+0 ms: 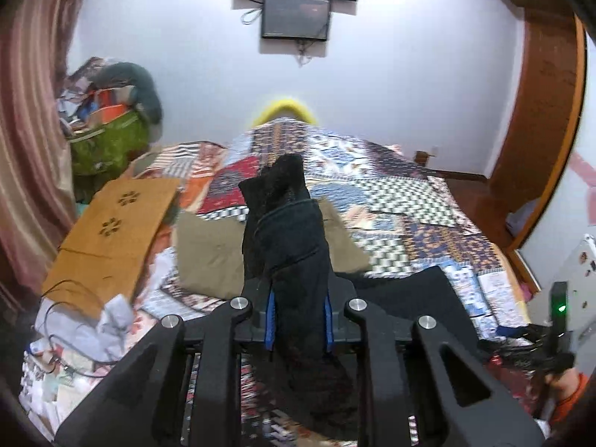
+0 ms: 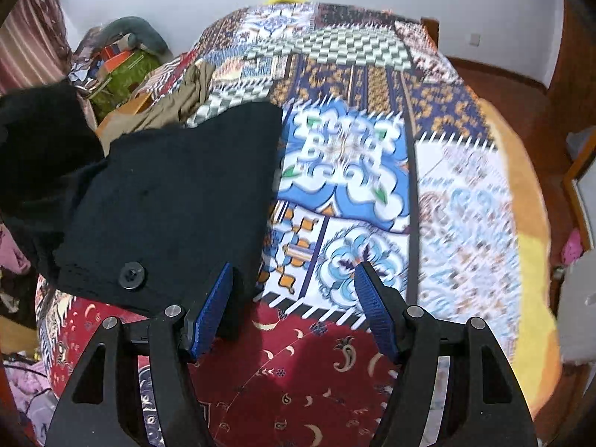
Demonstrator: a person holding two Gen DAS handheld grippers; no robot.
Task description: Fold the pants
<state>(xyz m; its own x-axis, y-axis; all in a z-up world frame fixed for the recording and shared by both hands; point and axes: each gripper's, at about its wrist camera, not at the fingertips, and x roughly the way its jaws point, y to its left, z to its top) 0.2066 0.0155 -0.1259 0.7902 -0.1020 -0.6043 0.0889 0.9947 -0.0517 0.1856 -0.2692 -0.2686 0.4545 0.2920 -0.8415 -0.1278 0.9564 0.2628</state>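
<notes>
A bed [image 1: 409, 201] under a patchwork quilt meets a pale wall [image 1: 409, 74] bearing two dark screens [image 1: 296, 16], striped curtain [image 1: 29, 111] left, wooden floor [image 2: 495, 74] right.

Left gripper [image 1: 300, 320] clamped, right gripper [image 2: 292, 311] agape

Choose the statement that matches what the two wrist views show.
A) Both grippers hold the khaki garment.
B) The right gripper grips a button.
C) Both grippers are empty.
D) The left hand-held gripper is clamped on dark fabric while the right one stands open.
D: the left hand-held gripper has dark pants bunched between its closed pads, while the right hand-held gripper shows a wide gap with only the bedspread behind it.
</notes>
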